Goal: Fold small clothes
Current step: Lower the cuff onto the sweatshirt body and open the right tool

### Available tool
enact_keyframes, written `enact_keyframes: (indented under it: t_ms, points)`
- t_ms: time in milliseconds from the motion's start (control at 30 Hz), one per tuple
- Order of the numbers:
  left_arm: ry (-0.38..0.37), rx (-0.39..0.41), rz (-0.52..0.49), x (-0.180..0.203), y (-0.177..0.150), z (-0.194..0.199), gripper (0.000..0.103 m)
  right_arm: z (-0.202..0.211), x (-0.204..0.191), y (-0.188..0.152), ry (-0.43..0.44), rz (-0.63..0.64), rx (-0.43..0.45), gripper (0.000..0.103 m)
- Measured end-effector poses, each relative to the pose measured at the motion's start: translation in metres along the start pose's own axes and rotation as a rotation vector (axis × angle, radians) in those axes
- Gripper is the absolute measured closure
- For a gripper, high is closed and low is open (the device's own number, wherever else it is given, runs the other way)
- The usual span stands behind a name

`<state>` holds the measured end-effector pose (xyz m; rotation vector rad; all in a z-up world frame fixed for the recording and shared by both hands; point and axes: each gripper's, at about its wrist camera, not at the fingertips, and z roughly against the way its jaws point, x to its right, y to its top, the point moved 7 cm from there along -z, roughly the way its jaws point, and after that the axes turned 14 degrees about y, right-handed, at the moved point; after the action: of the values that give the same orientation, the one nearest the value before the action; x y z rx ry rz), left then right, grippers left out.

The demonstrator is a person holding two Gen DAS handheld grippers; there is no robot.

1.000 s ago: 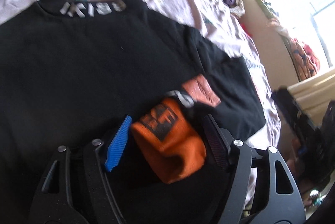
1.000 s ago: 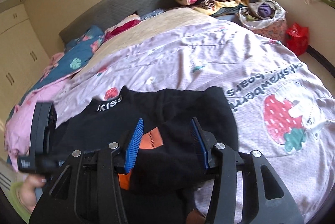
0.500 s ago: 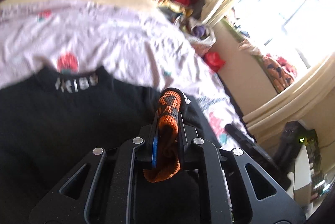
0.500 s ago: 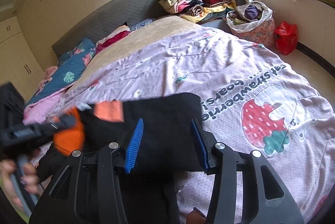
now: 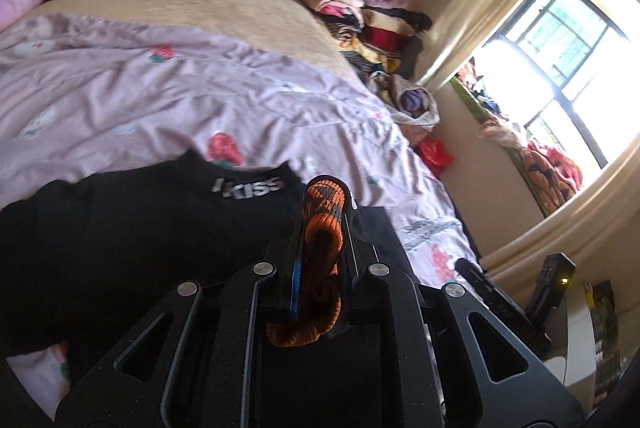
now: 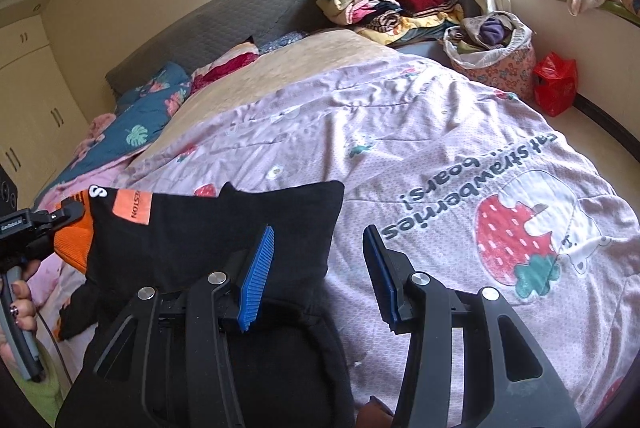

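The left gripper [image 5: 322,228] is squeezed tight on the orange cuff [image 5: 320,224] of a black top [image 5: 132,236], and the knit cuff bulges out above and below the two fingers. In the right wrist view that same gripper [image 6: 66,214] comes in from the left edge, with a person's hand [image 6: 22,298] wrapped round its handle. It holds the sleeve [image 6: 208,228] up off the bed, so the black cloth hangs like a flat sheet over the body of the top. An orange patch [image 6: 132,206] with dark letters sits near the top of the sleeve. The rest of the top lies spread on a pink quilt [image 6: 360,132] with strawberries on it, and white letters on the collar [image 5: 250,187] read KISS. The right gripper [image 6: 318,274] has its blue pads [image 6: 256,278] apart with nothing between them. Its left finger is in front of the hanging sleeve and its right finger is over the bare quilt. Far back on the bed there is a tall pile of folded clothes [image 6: 394,2]. A flowery basket [image 6: 494,58] stuffed with clothes stands beside the bed, and a red bag [image 6: 556,84] sits just beside it on the floor. A blue leafy pillow [image 6: 140,116] lies near the grey headboard [image 6: 224,22].
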<state>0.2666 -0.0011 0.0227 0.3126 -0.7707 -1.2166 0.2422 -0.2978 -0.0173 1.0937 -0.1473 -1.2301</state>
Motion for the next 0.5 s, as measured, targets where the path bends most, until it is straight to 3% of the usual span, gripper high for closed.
enact_keyframes:
  t_ms: [367,500]
  points:
    - [0.094,-0.085,0.066,-0.056,-0.024,-0.024,0.095,-0.035,-0.029,-0.020,0.024,0.069,-0.087,0.058]
    - [0.163,-0.087,0.062,-0.073,-0.029,-0.028,0.093,-0.057,-0.046,-0.035,0.039,0.113,-0.144,0.058]
